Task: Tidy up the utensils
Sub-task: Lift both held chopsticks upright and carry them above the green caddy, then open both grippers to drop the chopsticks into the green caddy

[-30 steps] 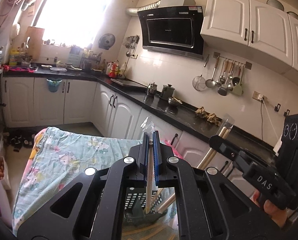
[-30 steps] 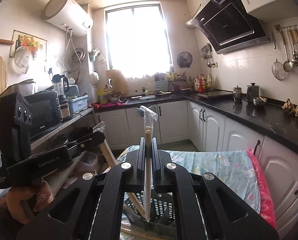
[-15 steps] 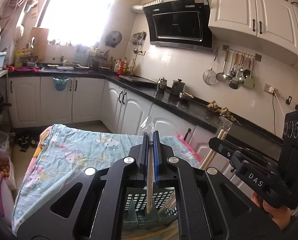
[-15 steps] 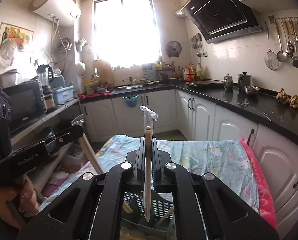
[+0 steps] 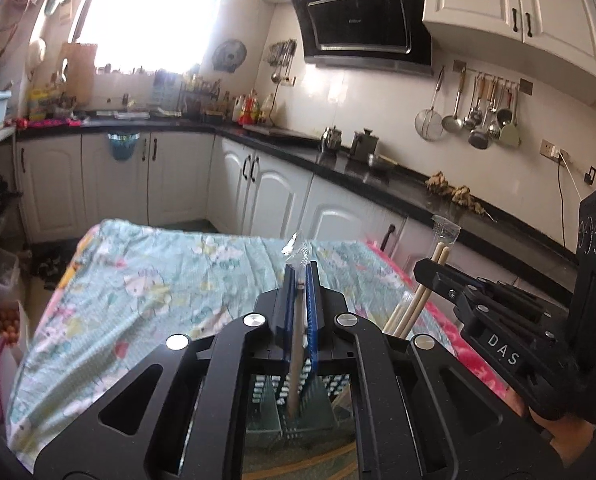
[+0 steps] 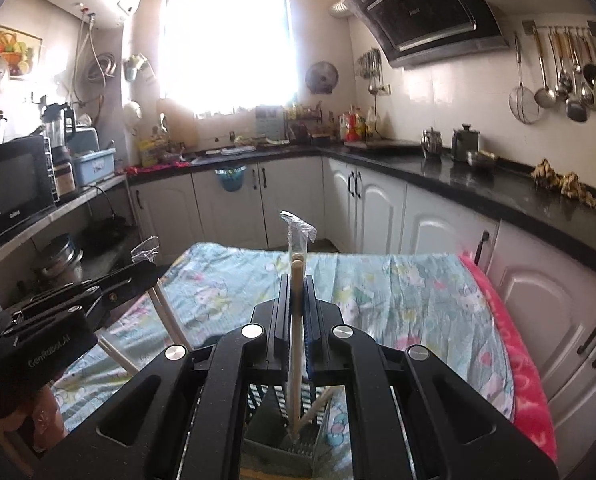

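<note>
My left gripper point(image 5: 300, 276) is shut on a pair of wrapped wooden chopsticks point(image 5: 297, 356) held upright, its tip down inside a dark slatted utensil basket point(image 5: 294, 400) below the fingers. My right gripper point(image 6: 297, 280) is shut on a second wrapped pair of chopsticks point(image 6: 297, 344), which also reaches down into the utensil basket point(image 6: 286, 436). In the left wrist view the right gripper point(image 5: 432, 272) shows at the right with its chopsticks point(image 5: 412, 312) slanting down. In the right wrist view the left gripper point(image 6: 142, 276) shows at the left, its chopsticks point(image 6: 170, 320) angled down.
The basket stands on a table with a light blue patterned cloth point(image 5: 146, 292) over a pink blanket point(image 6: 518, 364). White cabinets and a black counter point(image 6: 478, 184) run along the right and far side. A shelf with a microwave point(image 6: 14, 184) is on the left.
Both grippers have come down and tilted further downward with their chopsticks. More of the tablecloth shows, and the chopstick tips sit lower in the basket.
</note>
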{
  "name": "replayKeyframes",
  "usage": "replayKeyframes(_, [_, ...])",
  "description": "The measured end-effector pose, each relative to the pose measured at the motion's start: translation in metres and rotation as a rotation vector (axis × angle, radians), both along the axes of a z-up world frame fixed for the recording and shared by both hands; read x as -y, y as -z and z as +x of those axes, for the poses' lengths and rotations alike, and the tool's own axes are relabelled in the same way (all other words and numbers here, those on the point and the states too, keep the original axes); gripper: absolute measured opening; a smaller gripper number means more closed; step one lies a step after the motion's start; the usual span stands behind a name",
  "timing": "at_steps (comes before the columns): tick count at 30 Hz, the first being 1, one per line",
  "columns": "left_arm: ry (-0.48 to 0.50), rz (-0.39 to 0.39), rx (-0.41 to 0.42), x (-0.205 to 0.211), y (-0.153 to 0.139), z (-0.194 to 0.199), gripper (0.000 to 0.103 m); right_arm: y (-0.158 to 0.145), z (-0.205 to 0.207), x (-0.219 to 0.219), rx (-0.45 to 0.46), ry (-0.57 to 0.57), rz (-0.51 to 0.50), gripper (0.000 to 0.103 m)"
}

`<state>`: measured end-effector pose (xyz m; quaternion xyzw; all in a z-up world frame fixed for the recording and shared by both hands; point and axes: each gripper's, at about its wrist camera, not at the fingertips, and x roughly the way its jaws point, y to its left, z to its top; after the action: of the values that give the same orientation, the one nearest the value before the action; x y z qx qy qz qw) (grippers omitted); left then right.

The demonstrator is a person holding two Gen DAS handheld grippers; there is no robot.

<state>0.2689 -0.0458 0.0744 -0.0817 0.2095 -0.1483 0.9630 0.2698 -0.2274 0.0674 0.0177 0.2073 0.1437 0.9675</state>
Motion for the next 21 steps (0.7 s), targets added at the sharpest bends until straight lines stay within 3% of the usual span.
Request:
replayKeyframes(1, [0.0,-0.002,-0.009,-0.001,0.003,0.0,0.004,0.004,0.001,0.0,-0.016,-0.004,0.001,0.01])
replayKeyframes(2, [-0.001,-0.002,-0.02,-0.002,0.006,0.001,0.007,0.006,0.0,-0.001,-0.022,-0.003,-0.002,0.02])
replayKeyframes(4, [-0.004,-0.008,-0.039,-0.005,0.009,0.0,0.029,0.008,-0.004,-0.001,-0.02,0.006,-0.001,0.037])
replayKeyframes(8, [-0.003,-0.025,-0.047,-0.013,0.008,-0.006,0.038,0.009,-0.011,0.002,-0.024,0.008,0.024,0.043])
replayKeyframes(10, [0.001,-0.033,-0.044,-0.016,0.006,-0.011,0.049,0.009,-0.015,0.005,-0.023,0.01,0.033,0.046])
replayKeyframes(21, [-0.016,-0.08,-0.011,-0.042,-0.012,-0.043,0.081,-0.004,-0.043,0.017,0.008,0.024,0.023,0.063])
